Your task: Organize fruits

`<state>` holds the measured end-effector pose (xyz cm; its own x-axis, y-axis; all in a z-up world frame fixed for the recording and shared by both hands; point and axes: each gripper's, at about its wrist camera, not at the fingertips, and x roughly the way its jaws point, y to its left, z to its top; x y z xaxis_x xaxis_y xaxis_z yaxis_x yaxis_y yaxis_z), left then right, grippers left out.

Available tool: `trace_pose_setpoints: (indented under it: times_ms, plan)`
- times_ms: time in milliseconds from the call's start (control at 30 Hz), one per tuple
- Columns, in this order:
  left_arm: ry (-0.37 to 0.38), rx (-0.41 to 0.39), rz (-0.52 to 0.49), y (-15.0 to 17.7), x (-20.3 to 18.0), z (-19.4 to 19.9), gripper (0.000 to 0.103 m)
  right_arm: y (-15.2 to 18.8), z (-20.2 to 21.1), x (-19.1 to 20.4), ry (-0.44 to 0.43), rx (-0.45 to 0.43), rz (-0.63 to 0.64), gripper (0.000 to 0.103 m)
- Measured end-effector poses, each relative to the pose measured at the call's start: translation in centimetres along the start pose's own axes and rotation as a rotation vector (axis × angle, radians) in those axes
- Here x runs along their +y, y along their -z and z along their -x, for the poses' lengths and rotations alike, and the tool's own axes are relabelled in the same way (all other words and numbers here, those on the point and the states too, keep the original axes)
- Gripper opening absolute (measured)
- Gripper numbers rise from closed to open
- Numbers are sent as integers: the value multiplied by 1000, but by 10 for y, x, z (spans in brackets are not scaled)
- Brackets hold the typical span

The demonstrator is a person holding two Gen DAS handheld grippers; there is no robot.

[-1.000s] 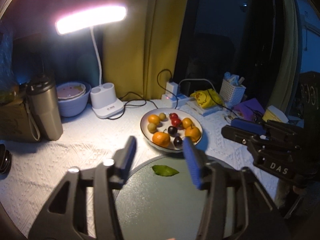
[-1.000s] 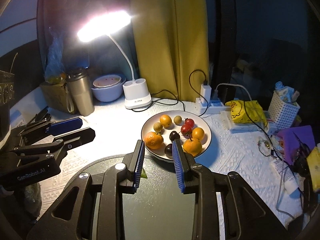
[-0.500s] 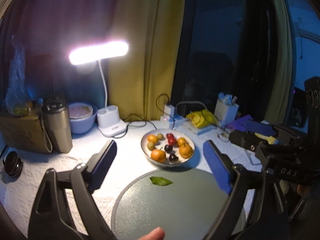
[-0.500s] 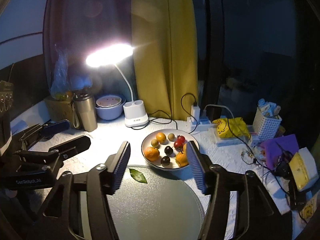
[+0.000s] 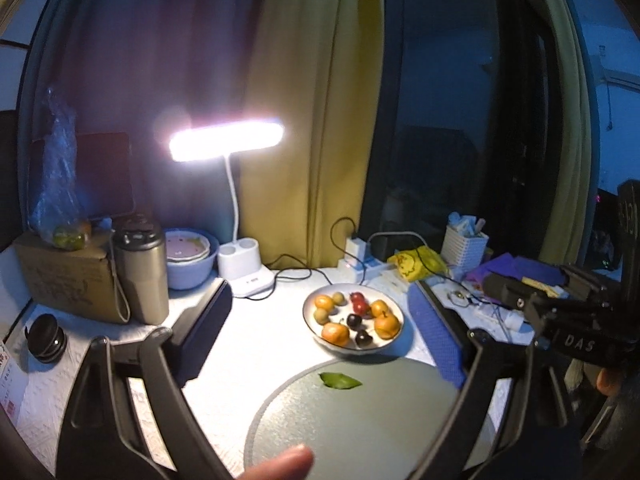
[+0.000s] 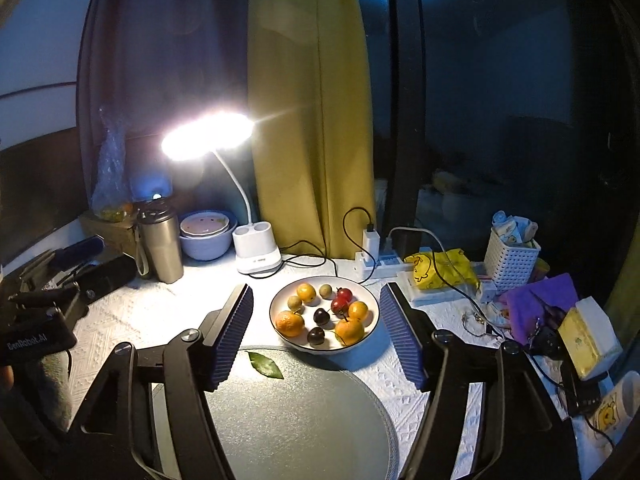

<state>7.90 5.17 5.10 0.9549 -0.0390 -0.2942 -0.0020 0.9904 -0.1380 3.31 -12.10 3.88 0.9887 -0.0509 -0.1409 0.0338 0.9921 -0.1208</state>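
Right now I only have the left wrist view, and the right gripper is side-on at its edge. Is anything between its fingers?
Observer: No. The right gripper has just been opening; its fingers stand wide apart with nothing between them, and the plate of fruit sits beyond the gap.
Operator: Anything on the table's right side that I'm missing?
Observer: Yes, a white cup with a cartoon print stands at the near right corner, past the yellow tissue pack.
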Motion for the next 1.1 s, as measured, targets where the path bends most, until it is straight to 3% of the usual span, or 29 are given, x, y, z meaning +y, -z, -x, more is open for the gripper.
trace_pose_setpoints:
  times_ms: [1100]
  plan:
    - [-6,19,-16,5,-4,-17,90,10,-19,-8,0,39,-8,69]
